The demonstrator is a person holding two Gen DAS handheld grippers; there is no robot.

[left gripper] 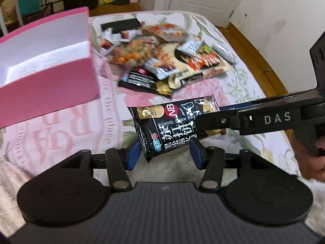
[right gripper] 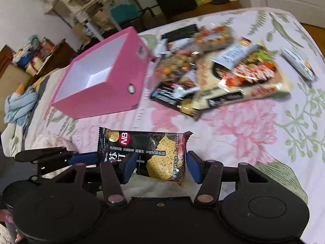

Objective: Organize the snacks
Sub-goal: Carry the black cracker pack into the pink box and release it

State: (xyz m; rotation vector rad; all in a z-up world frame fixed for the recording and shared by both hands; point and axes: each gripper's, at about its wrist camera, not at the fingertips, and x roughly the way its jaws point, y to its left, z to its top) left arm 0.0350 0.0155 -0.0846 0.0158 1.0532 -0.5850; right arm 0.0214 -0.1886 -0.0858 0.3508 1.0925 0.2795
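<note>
A black cracker packet (left gripper: pixel 172 124) with a red "NB" mark hangs above the floral bed cover. In the left wrist view my right gripper (left gripper: pixel 205 122) comes in from the right and looks shut on the packet's right end. My left gripper (left gripper: pixel 164 152) is open, its blue pads on either side of the packet's lower end. In the right wrist view the same packet (right gripper: pixel 146 154) sits between the wide-set blue pads of my right gripper (right gripper: pixel 160 166), and my left gripper (right gripper: pixel 81 159) reaches in from the left. A pink box (left gripper: pixel 46 69), open and empty, stands to the left.
A pile of mixed snack bags (left gripper: pixel 166 55) lies beyond the packet, also seen in the right wrist view (right gripper: pixel 213 71). A small silver packet (right gripper: pixel 298 63) lies apart at the right. The pink box (right gripper: pixel 101 77) has white inside walls. The bed's wooden edge (left gripper: pixel 254 57) runs at right.
</note>
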